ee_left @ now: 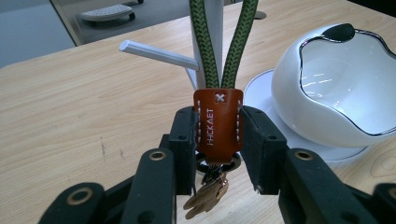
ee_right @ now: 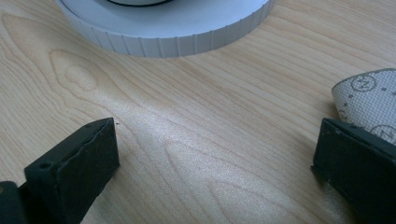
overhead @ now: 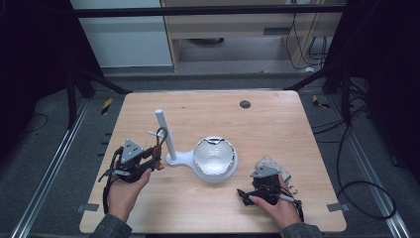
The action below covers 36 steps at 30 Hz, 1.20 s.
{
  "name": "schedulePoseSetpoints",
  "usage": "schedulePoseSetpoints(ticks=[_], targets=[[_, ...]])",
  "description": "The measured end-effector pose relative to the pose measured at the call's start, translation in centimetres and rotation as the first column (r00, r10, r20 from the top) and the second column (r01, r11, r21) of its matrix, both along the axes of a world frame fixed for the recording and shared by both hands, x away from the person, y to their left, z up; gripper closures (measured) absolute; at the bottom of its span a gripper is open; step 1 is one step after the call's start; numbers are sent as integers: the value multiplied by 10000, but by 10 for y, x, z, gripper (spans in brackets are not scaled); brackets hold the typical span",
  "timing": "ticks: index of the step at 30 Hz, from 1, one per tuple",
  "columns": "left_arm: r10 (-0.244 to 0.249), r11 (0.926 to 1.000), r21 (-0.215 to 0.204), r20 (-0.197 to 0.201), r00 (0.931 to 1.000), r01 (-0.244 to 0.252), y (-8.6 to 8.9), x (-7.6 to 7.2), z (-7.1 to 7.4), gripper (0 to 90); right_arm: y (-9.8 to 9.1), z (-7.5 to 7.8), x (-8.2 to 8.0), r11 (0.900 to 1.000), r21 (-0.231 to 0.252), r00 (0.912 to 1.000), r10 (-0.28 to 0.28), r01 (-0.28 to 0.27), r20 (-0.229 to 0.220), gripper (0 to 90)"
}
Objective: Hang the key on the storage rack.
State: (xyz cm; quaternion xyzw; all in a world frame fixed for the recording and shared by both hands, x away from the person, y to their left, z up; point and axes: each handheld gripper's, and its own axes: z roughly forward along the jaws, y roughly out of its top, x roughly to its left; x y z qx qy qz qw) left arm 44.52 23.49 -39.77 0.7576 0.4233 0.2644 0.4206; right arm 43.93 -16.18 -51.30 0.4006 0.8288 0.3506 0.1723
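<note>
Left gripper view: left gripper (ee_left: 218, 135) clamps the orange leather key tag (ee_left: 218, 122); right gripper (ee_right: 215, 163) gapes wide, empty.

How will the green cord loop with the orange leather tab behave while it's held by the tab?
The green cord loop probably flexes rather than holds shape; it is braided rope. The orange leather tab, pinched between the left gripper fingers, looks stiff enough to grip firmly. The brass keys dangling below will likely swing.
</note>
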Motion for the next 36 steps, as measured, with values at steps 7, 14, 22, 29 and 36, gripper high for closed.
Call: schedulePoseSetpoints(ticks=[7,14,22,29,36], targets=[[18,10000,-95,91,10000,-17,-1,0,-3,498,0,0,0,10000,3,10000,-5,5,-3,2],[-55,10000,36,-392,9992,56,3,5,-28,218,1,0,-1,10000,-9,10000,-88,88,30,2],[62,9994,344,-628,9980,-40,8,18,-66,98,0,3,-2,10000,-57,9999,-23,22,-139,58],[-128,9984,535,-1308,9913,199,15,18,-87,78,-3,28,-10,9994,-332,9999,-106,107,44,60],[89,9993,378,-1290,9916,-41,22,18,-88,59,-16,62,-9,9941,-994,9988,-455,437,-157,74]])
